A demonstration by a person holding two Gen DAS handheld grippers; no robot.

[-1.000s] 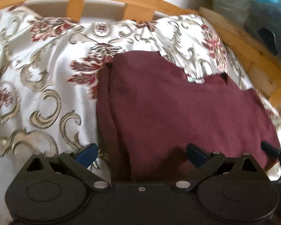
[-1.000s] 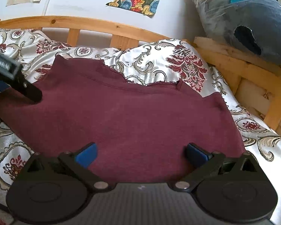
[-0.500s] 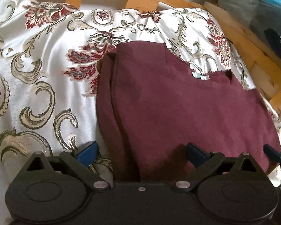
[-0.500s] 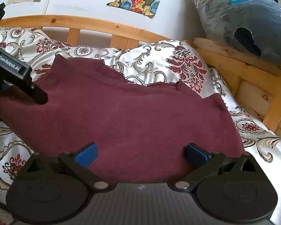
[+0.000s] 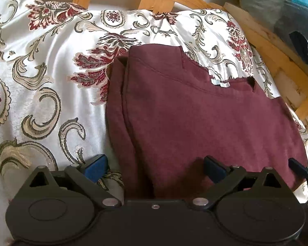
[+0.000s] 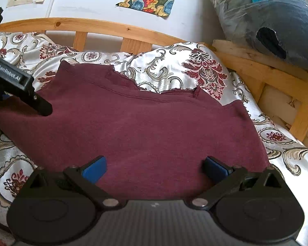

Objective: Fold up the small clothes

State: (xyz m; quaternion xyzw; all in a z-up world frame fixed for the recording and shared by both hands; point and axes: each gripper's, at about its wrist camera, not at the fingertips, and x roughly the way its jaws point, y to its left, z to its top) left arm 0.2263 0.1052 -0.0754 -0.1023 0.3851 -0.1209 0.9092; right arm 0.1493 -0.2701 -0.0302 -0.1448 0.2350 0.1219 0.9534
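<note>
A maroon garment lies flat on the patterned bedspread, its left side folded in as a doubled strip. My left gripper is open, straddling the garment's near-left edge with nothing pinched. In the right wrist view the same maroon garment spreads across the middle, and my right gripper hangs open over its near hem. The left gripper's black body shows at the left of that view, by the garment's left corner. A tip of the right gripper peeks in at the far right of the left wrist view.
The white bedspread with red and gold flowers covers the bed. A wooden slatted headboard runs along the back and a wooden side rail on the right. A plastic-wrapped grey-blue bundle sits on that rail.
The left gripper has dropped lower and pushed forward over the garment's left edge, so the headboard has slid up in its view. The right gripper has stayed nearly still.
</note>
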